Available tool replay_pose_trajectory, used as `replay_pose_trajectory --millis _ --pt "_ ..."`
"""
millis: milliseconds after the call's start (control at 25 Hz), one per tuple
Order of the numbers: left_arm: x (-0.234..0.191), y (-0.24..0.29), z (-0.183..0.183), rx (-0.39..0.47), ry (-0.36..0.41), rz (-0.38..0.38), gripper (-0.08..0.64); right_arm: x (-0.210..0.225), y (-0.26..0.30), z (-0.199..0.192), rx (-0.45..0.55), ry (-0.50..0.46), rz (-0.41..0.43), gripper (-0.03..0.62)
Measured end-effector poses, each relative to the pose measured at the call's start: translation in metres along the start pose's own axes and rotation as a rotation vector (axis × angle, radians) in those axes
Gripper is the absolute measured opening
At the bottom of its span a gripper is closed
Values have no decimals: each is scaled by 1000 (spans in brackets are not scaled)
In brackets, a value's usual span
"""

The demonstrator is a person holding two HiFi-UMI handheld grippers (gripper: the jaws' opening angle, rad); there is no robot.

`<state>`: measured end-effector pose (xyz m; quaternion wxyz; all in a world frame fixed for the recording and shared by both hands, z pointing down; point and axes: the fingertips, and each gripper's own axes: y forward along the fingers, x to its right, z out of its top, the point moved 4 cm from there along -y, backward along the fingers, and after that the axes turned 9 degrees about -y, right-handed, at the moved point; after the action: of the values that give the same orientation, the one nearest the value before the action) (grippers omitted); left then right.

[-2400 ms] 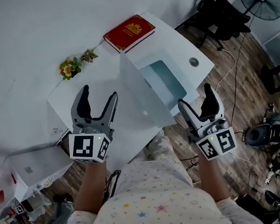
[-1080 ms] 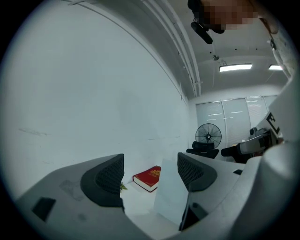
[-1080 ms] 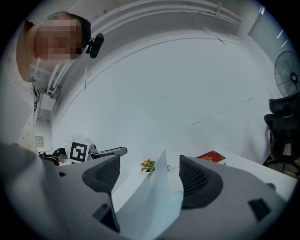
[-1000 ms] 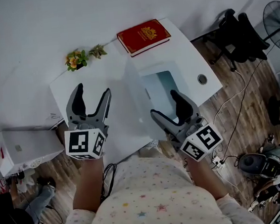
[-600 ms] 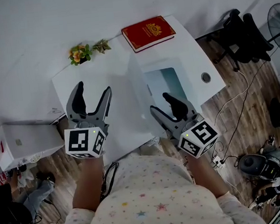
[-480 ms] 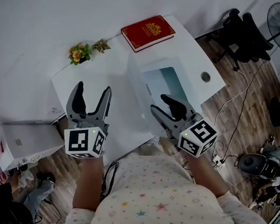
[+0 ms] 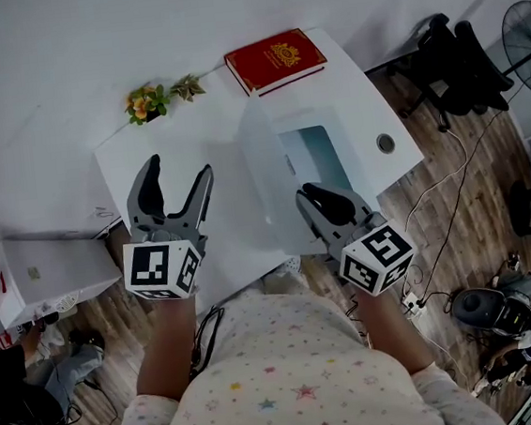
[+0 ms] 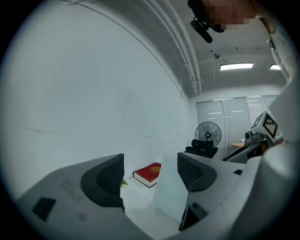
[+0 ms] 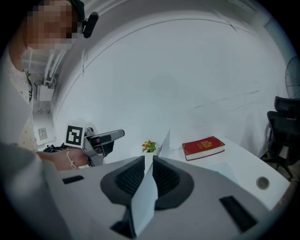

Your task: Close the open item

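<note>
- Box (image 7: pixel 41 277): white, at the far left of the head view, lower than the desk (image 7: pixel 177 136) and apart from it.
- Left gripper (image 7: pixel 178 169): held over the left half of the desk. Its jaws stand wide apart. In the left gripper view nothing sits between them, and only the desk top, the book (image 8: pixel 149 172) and the lid (image 8: pixel 168 194) show beyond the gap. It touches neither of them.
- Flowers (image 7: pixel 146 103): a small sprig at the rear edge of the desk, left of the book.
- Lid (image 7: pixel 267 183): a thin white panel, raised and standing close to upright at the middle of the desk. It stands along the left side of the open compartment (image 7: pixel 321 154). The compartment is uncovered and its pale interior is visible.
- Right gripper (image 7: pixel 313 195): positioned at the near end of the lid. Its jaws are closed onto the lid. In the right gripper view the thin edge of the lid (image 9: pixel 145 199) is clamped between the two ribbed pads (image 9: pixel 166 178) and runs away toward the flowers (image 9: pixel 149 146).
- Book (image 7: pixel 275 60): red, closed, lying flat at the rear of the desk, behind the compartment.
- Grommet (image 7: pixel 385 142): a round fitting in the desk top, right of the compartment.
- Chair (image 7: pixel 446 42) and fan (image 7: pixel 524 29): on the wood floor at the far right, well apart from the desk.
</note>
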<state>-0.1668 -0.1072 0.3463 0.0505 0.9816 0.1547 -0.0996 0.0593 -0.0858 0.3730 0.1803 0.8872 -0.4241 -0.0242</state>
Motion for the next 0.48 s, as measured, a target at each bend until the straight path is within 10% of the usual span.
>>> replay_pose_trajectory --millis 480 --pt "21 12 2 -18 5 -55 328 29 -20 -12 -32 12 -120 34"
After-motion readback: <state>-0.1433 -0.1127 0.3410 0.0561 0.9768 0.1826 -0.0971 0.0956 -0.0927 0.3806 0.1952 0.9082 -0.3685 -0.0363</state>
